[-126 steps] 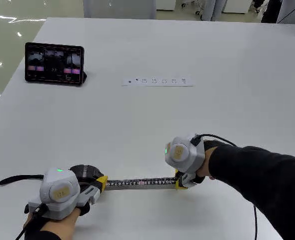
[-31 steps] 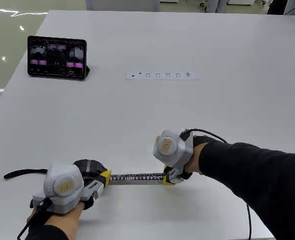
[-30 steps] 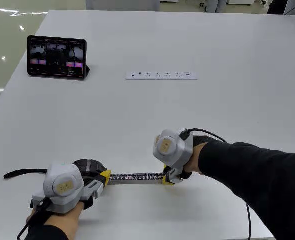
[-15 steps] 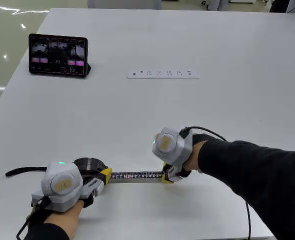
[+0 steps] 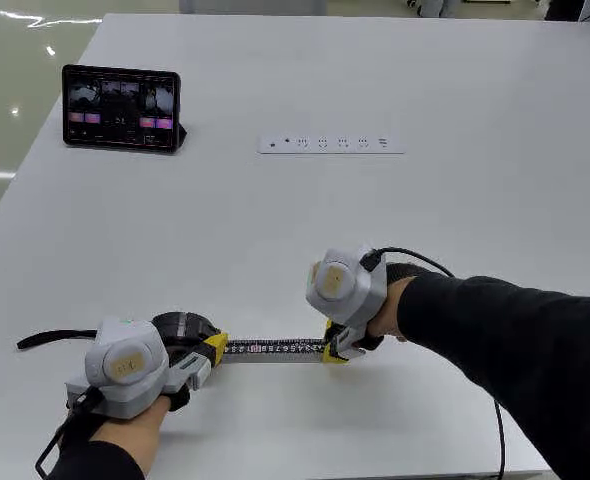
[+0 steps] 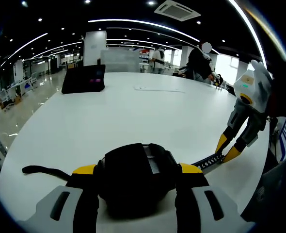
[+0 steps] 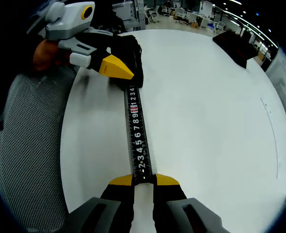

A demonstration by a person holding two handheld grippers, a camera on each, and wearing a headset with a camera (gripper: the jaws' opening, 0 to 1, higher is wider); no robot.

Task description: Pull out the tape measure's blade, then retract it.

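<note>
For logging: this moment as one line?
left hand-held gripper: shut on tape measure | right hand-held gripper: shut on blade | blade: partly out

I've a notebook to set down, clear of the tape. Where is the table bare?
Bare: the middle of the table between the power strip and the blade, and the stretch right of the power strip. Crowded: the near edge, where the left gripper holds the tape measure, the right gripper pinches the blade, and a strap trails left. The tablet stands far left.
</note>
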